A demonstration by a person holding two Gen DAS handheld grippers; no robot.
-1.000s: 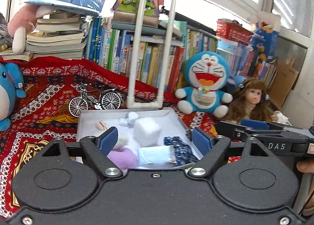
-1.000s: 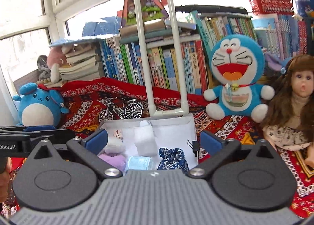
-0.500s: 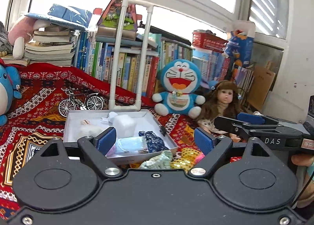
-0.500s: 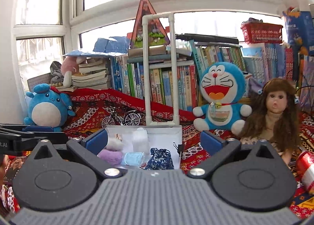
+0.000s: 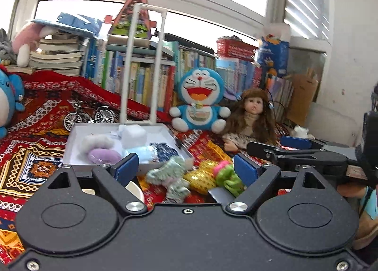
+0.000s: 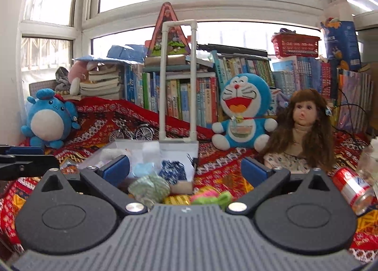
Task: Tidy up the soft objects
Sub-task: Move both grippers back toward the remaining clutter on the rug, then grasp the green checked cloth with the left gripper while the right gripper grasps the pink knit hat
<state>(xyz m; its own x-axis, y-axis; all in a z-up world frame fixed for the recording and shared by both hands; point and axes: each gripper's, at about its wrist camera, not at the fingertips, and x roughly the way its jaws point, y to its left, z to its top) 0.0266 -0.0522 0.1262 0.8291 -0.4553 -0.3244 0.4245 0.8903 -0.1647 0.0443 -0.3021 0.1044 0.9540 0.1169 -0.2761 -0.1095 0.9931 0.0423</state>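
Observation:
A white tray (image 5: 70,148) on the red patterned cloth holds a white cube (image 5: 133,135), a purple pad (image 5: 102,155), a light blue pad (image 5: 141,154) and a dark blue patterned pouch (image 5: 165,153). In front of the tray lie a pale green knitted piece (image 5: 171,176), a gold ball (image 5: 200,176) and a pink-and-green soft toy (image 5: 228,174). My left gripper (image 5: 186,168) is open and empty above these. My right gripper (image 6: 186,169) is open and empty, with the tray (image 6: 189,150), green piece (image 6: 148,187) and gold ball (image 6: 177,199) between its fingers.
A Doraemon plush (image 5: 200,98) and a doll (image 5: 250,117) sit behind on the right, a blue plush (image 6: 49,120) on the left. A toy bicycle (image 5: 88,116) and a white pipe frame (image 5: 144,63) stand behind the tray. A red can (image 6: 352,188) lies at right.
Both grippers have pulled back and up from the tray. The loose soft items in front of the tray have come into view.

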